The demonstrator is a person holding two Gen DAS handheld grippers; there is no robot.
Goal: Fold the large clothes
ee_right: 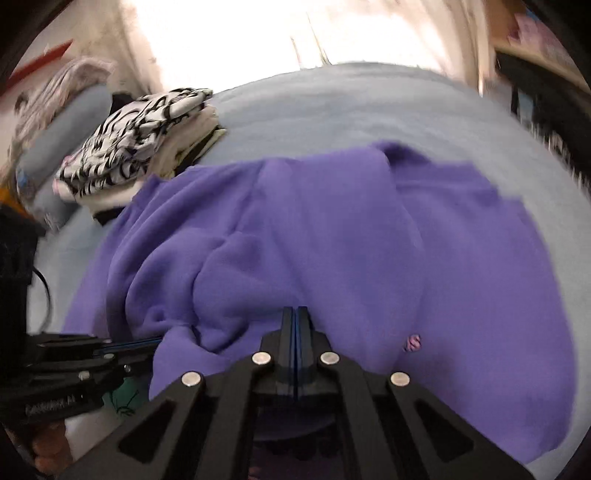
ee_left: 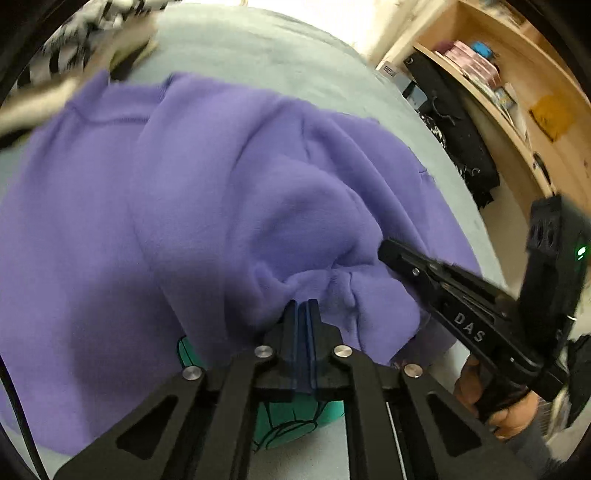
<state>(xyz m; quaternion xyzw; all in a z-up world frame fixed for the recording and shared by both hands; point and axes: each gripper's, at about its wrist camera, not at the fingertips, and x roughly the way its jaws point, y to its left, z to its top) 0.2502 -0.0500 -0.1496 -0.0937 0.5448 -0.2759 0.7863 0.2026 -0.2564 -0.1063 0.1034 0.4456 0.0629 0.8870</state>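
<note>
A large purple sweatshirt (ee_left: 184, 184) (ee_right: 314, 229) lies spread and rumpled on a bed with a pale blue sheet (ee_left: 258, 44) (ee_right: 332, 103). My left gripper (ee_left: 303, 304) is shut on a bunched fold at the garment's near edge, and creases fan out from its tips. In the right wrist view the left gripper (ee_right: 157, 343) comes in from the left, its tips buried in the cloth. My right gripper (ee_right: 295, 310) is shut on the fabric further right. In the left wrist view the right gripper (ee_left: 384, 249) slants in from the right, a hand (ee_left: 509, 417) holding its handle.
A stack of folded clothes (ee_right: 140, 147) (ee_left: 92, 33), topped by a black-and-white patterned piece, sits at the far left of the bed. A teal item with black line drawing (ee_left: 295, 417) shows under the sweatshirt's near edge. A wooden shelf (ee_left: 498, 74) and dark hanging things (ee_left: 461, 147) stand beyond the bed's right side.
</note>
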